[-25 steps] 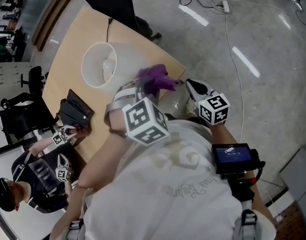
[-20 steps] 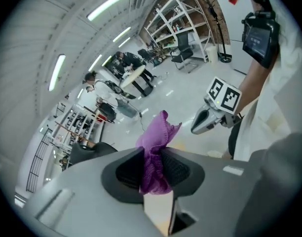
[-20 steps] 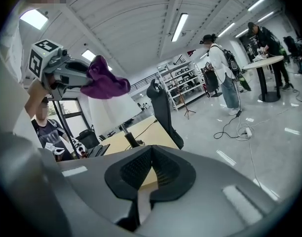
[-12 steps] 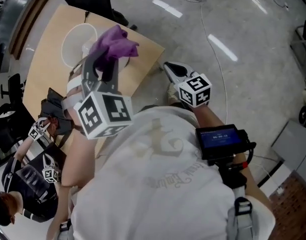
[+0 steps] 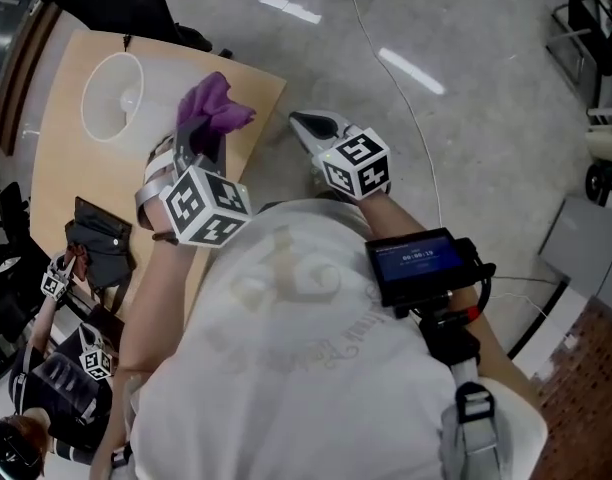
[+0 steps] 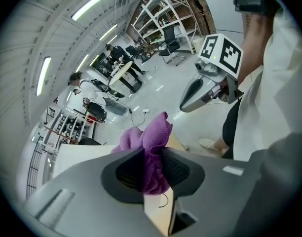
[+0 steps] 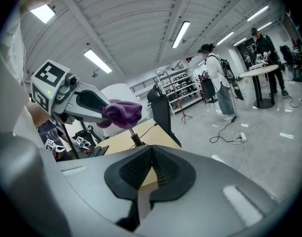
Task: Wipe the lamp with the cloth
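my left hand-held gripper [image 5: 200,136] is pinching the purple cloth [image 5: 214,103] – the left gripper view shows the fabric bunched between the two pads [image 6: 176,168] and spilling out past the tips. the cloth hangs in the air over the right part of the wooden worktop [image 5: 56,148], near its right edge. the lamp [image 5: 111,96] stands to the left of it, its white shade open towards me, and there is a clear gap between cloth and shade; nothing is touching yet.

my right hand-held gripper [image 5: 304,124] is off the right edge of the worktop, over the floor. its jaws are pressed together with nothing between them, as the right gripper view shows plainly.

so i judge this to be the approach: the cloth is gripped and raised, but no wiping contact is made at this moment. the next move calls for carrying the cloth left to the shade, laying the loose end on its surface and sweeping it around with light pressure – the shade looks thin and the lamp could tip. the right one could steady the lamp, though it would need to open first.
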Tool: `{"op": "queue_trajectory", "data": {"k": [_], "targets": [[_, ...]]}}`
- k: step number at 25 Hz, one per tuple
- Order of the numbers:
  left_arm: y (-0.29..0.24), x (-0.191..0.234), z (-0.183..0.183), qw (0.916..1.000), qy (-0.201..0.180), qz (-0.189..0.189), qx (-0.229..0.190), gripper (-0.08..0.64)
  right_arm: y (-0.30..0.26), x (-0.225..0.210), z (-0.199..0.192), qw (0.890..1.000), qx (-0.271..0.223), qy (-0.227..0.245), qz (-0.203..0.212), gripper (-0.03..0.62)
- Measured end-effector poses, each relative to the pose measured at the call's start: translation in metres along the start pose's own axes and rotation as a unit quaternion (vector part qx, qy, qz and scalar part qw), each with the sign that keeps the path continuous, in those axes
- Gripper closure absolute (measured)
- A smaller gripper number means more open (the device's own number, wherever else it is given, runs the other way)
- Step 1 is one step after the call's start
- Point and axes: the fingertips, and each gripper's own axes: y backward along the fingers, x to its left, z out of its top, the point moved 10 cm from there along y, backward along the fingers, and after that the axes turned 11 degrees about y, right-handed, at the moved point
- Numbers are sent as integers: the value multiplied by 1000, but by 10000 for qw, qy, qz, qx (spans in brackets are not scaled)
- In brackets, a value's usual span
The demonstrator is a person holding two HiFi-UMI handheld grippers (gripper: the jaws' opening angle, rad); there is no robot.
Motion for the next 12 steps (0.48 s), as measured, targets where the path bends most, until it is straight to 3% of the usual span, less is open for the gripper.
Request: {"op": "queue_trajectory", "data": {"k": [4, 8, 12], "targets": [[-13, -13, -4, 9988, 308, -303, -223, 468, 0, -7, -5, 10000, 14, 18, -12, 580], [4, -9, 2, 9944, 571, -82, -890, 468, 6, -7, -12, 9999, 82, 36, -88, 580], [42, 12, 6, 9835, 804, 386, -1576, 468, 5, -1, -9, 9998, 113, 127, -83, 580]]}}
